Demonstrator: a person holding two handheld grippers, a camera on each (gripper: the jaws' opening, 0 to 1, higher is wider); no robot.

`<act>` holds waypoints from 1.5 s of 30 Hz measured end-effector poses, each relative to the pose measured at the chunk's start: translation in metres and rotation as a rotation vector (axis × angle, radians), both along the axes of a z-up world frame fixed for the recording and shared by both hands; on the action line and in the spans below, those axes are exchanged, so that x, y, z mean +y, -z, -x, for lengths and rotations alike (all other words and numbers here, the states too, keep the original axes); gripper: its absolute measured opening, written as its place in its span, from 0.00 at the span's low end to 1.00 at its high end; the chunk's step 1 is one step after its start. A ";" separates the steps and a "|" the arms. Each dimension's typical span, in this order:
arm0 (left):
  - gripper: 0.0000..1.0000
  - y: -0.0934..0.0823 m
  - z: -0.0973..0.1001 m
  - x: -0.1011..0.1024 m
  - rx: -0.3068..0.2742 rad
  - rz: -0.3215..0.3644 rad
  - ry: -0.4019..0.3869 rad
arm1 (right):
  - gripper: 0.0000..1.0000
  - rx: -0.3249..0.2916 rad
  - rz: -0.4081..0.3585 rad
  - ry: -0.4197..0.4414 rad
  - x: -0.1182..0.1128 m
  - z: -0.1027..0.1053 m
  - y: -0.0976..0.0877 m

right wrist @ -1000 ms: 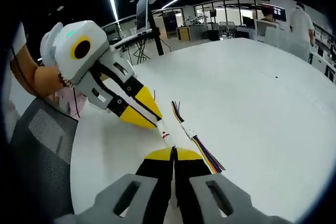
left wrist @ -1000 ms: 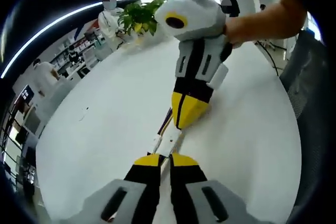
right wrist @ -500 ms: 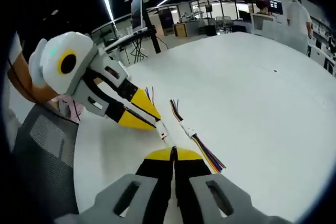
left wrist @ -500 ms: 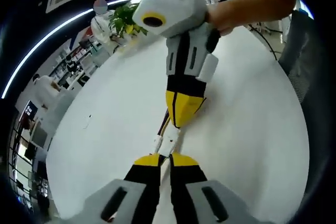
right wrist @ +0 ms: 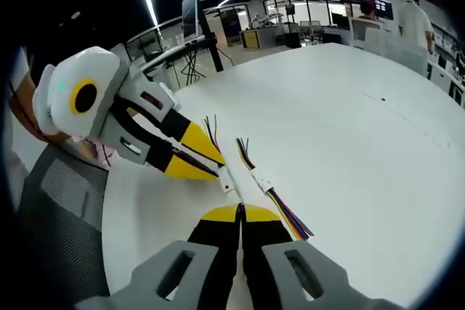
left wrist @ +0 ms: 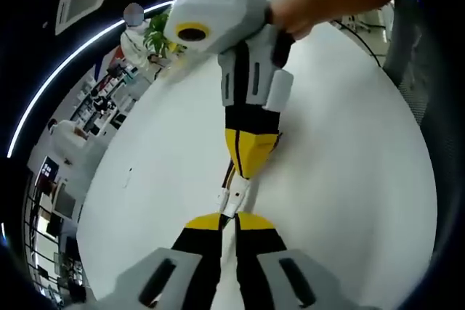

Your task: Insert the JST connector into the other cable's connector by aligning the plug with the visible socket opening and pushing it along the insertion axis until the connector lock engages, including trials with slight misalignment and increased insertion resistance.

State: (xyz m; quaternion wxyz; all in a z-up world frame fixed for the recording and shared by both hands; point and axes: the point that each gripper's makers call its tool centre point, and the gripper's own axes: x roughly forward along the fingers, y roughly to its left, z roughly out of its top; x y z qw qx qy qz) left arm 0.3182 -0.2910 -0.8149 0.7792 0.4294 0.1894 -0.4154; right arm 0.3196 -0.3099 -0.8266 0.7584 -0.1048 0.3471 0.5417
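- above the white desk (left wrist: 349, 179), the left gripper (left wrist: 228, 220) and right gripper (left wrist: 250, 167) meet tip to tip, each with jaws closed on one end of the jst connector (left wrist: 234, 197).
- its long axis runs straight between the two grippers.
- it is small and white; a spare multicoloured cable (right wrist: 272, 197) lies just beside it on the desk.

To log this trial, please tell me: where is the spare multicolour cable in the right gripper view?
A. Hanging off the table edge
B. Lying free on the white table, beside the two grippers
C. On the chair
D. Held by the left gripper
B: the multicolour cable lies flat on the white table, right of the joined white connectors, apart from both grippers.
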 end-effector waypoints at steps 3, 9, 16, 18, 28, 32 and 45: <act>0.00 0.002 0.001 -0.002 -0.027 -0.054 0.019 | 0.00 -0.010 0.028 -0.003 0.000 0.002 0.003; 0.00 -0.002 -0.001 -0.002 0.008 0.019 -0.017 | 0.00 0.007 -0.002 0.012 -0.001 0.002 -0.001; 0.00 -0.001 0.000 -0.002 0.043 0.060 -0.047 | 0.00 0.002 0.002 0.004 0.001 0.004 0.000; 0.00 0.001 0.001 -0.002 0.058 0.065 -0.055 | 0.00 0.007 -0.004 0.003 0.002 0.005 0.001; 0.00 0.014 -0.009 0.001 0.205 0.182 -0.127 | 0.00 -0.052 0.015 -0.041 0.003 -0.005 0.011; 0.00 0.019 -0.019 0.005 0.252 0.211 -0.157 | 0.00 -0.083 0.018 -0.057 0.007 -0.010 0.011; 0.00 0.031 -0.016 0.008 0.319 0.213 -0.182 | 0.00 -0.118 0.059 -0.052 0.002 -0.019 0.018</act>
